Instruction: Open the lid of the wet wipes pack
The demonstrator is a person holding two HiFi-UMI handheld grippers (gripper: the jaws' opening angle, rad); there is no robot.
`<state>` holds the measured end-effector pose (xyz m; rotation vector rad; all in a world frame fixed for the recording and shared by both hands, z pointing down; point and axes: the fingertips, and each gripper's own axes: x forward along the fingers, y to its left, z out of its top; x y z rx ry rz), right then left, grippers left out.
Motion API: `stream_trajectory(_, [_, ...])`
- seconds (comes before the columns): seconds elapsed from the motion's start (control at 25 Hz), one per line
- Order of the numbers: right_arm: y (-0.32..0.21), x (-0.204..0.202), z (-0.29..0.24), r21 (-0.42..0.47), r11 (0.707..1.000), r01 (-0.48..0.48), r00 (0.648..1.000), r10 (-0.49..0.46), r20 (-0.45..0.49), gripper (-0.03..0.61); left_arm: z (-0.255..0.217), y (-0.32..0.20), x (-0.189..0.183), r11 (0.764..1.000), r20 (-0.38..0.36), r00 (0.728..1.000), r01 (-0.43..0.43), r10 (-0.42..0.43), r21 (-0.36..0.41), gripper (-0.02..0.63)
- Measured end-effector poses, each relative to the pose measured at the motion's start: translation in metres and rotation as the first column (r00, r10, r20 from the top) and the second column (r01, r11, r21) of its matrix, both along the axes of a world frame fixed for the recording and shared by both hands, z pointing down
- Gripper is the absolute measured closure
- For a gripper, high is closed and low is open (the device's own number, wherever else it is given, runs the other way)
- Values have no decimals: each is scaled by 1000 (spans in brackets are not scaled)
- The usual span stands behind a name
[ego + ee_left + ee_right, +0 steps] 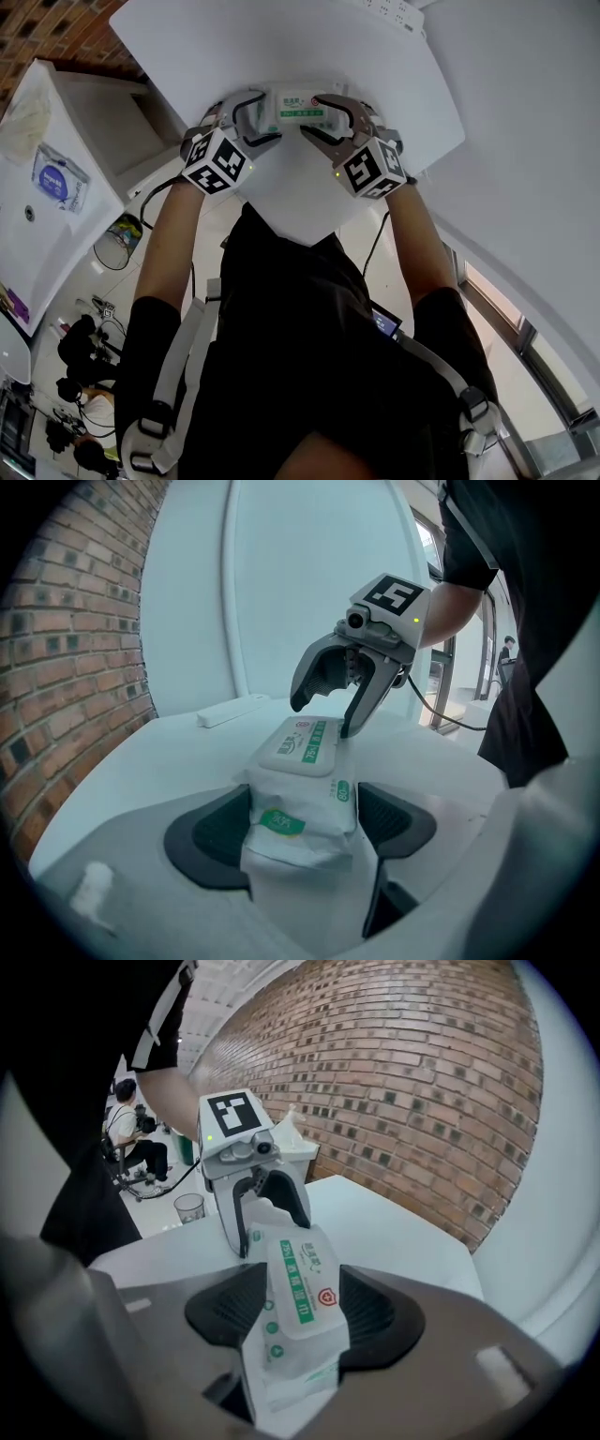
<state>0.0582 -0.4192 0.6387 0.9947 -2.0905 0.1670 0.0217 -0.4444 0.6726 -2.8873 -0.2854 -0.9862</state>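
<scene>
The wet wipes pack [292, 109] lies on the white table [375, 56], white with green print, and its flat lid [300, 744] is down. My left gripper [305, 822] stands open astride one end of the pack, with a dark pad [211, 836] close on each side. The right gripper [305, 1312] is open astride the other end [298, 1330], its pads [375, 1316] flanking the lid. Seen from the left gripper view, the right gripper [322, 718] hangs over the pack's far end. In the head view both grippers [272, 117] [312, 114] face each other across the pack.
A white bar-shaped object [232, 711] lies further back on the table. A brick wall [422, 1082] stands behind it. A white cabinet [66, 141] is at the left, and a person [131, 1138] sits in the background near a cup [189, 1207] on the floor.
</scene>
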Motion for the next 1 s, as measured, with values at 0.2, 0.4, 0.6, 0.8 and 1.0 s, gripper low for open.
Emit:
stream_trajectory(0.2, [-4,-1,10,-54,995,84,996,-84,3,305,0,0,0,1000,5,1000,1,-1,-18,244])
stream_trajectory(0.4, [-8,-3,14,-110,980,167,986,-164,36,287,1,0,-1,1000,15,1000,0,0,-14,245])
stream_trajectory(0.6, [-8,-8,16,-178,949,258,965,-247,84,308,1,1,-1,1000,20,1000,-1,1,-13,245])
stream_trajectory(0.8, [-12,-6,13,-244,929,279,957,-248,150,316,4,0,-1,1000,31,1000,-5,5,1,249])
stream_trajectory(1.0, [-16,-9,10,-295,909,294,944,-227,241,317,6,0,-1,1000,42,999,-11,10,5,249])
